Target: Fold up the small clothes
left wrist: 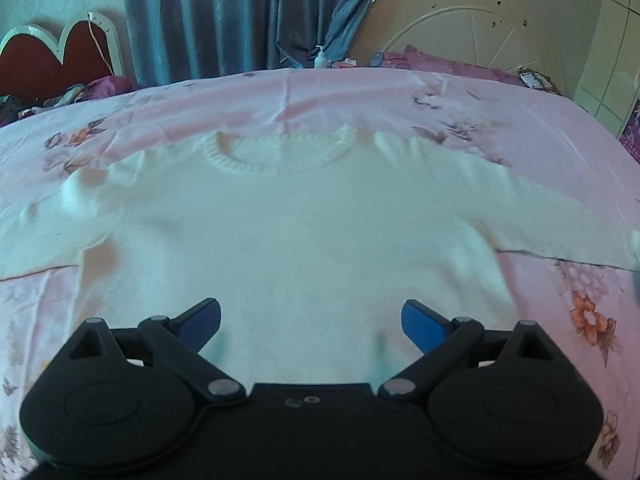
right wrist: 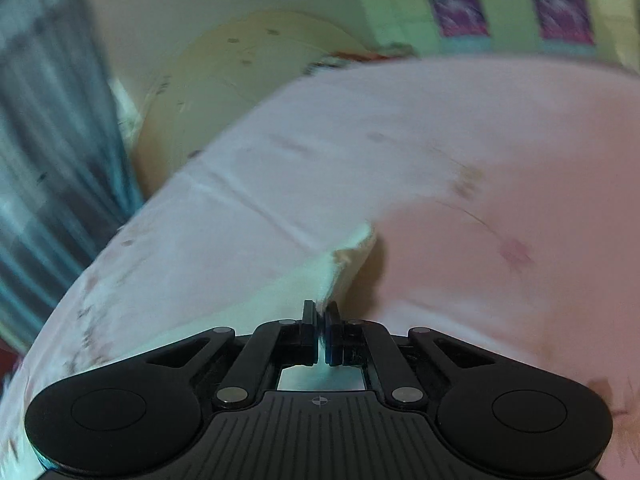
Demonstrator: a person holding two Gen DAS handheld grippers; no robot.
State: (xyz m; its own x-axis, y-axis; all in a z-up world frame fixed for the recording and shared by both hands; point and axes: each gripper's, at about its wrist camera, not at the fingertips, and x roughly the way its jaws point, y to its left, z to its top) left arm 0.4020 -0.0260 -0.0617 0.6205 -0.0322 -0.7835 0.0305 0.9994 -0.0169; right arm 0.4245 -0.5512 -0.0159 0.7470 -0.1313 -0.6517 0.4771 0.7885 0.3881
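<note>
A small white knit sweater (left wrist: 288,220) lies flat on the pink floral bedsheet (left wrist: 500,128), its ribbed collar (left wrist: 280,156) at the far side and both sleeves spread sideways. My left gripper (left wrist: 311,320) is open and empty, with its blue-padded fingers over the sweater's lower body. In the blurred right wrist view, my right gripper (right wrist: 320,326) is shut on the end of the sweater's sleeve (right wrist: 344,268), which shows as a white strip running to the fingers.
A cream headboard (left wrist: 460,28) and purple pillows (left wrist: 448,62) stand at the far right. Blue curtains (left wrist: 240,16) hang behind the bed. A white bottle (left wrist: 320,58) stands at the bed's far edge. A red heart-shaped headboard (left wrist: 56,56) is at the far left.
</note>
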